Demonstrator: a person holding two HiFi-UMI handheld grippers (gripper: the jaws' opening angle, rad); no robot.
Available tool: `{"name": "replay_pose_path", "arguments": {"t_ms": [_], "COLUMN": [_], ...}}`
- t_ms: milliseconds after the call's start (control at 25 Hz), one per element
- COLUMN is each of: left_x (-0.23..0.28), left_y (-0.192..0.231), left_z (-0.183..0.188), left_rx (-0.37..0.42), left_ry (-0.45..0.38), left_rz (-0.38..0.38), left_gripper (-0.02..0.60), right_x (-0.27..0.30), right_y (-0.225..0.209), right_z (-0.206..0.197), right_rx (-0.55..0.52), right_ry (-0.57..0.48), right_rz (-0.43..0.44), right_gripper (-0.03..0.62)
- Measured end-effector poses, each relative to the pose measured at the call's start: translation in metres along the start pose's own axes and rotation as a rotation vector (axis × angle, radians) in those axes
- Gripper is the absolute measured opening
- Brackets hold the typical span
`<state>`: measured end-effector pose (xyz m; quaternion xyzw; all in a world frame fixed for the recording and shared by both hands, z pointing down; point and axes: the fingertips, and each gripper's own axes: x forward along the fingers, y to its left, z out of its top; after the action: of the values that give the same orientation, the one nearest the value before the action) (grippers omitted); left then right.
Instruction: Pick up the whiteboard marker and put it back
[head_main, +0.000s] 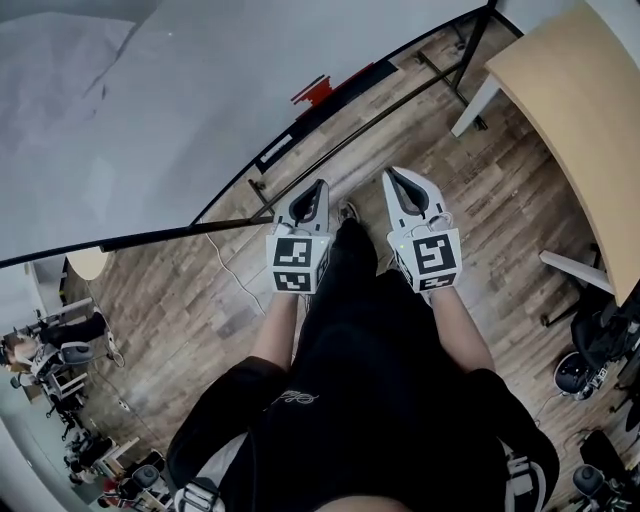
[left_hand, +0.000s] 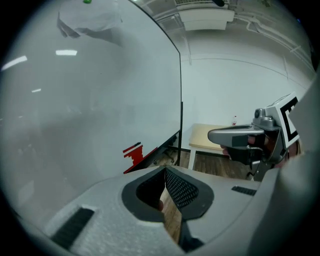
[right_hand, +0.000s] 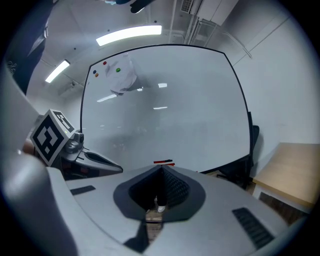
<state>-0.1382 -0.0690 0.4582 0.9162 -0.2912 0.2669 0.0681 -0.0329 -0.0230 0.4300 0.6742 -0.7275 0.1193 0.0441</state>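
**Observer:** Grippers, state?

**Me:** Left gripper (head_main: 318, 195): jaws pressed together at the tip, nothing between them. Right gripper (head_main: 396, 182): same, tips meeting, empty. In each gripper view, only floor shows through the slit behind the pads. I hold the 2 side by side in front of me, apart from each other, both pointing toward the whiteboard (head_main: 150, 120).

**Observer:** The marker?

**Me:** Red marker (head_main: 312, 90) is on the black ledge (head_main: 350, 85) along the whiteboard's lower edge, ahead of both grippers and well apart from them. Neither gripper touches it. In the left gripper view, the red shape looks stepped. It may be more than 1 piece, but I cannot separate them. In the right gripper view, it sits just above my closed tips as a thin red line, with a dark one over it.

**Observer:** Surroundings?

**Me:** Wood-plank floor (head_main: 200, 300) underfoot. A light wooden desk (head_main: 570, 110) stands to my right, beyond the whiteboard's end. Up on the board, the right gripper view shows 3 small coloured dots, red (right_hand: 104, 63), blue (right_hand: 95, 72) and green (right_hand: 118, 70), beside a pale smudge or cloth that is too blurred to identify.
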Motion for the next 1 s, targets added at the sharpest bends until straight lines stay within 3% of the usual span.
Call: {"name": "replay_pose_path", "arguments": {"t_ms": [520,840,1000], "left_x": [0.064,0.087,0.097], "left_y": [0.094,0.126,0.131], "left_z": [-0.033,-0.075,-0.09], "left_rx": [0.173,0.345,0.371], "left_ry": [0.233,0.44,0.496], "left_rz": [0.02,-0.009,-0.042], "left_gripper": [0.006,0.008,0.083], "right_x": [0.089,0.108,0.107], "right_y": [0.009,0.011,0.003], "right_z": [-0.029,-0.044,-0.051], "right_rx": [0.021,0.042,0.061], "right_ry": [0.112,0.155,0.169], "right_rz": [0.055,0.036,0.006], "right_gripper": [0.002,0.002,0.002]}}
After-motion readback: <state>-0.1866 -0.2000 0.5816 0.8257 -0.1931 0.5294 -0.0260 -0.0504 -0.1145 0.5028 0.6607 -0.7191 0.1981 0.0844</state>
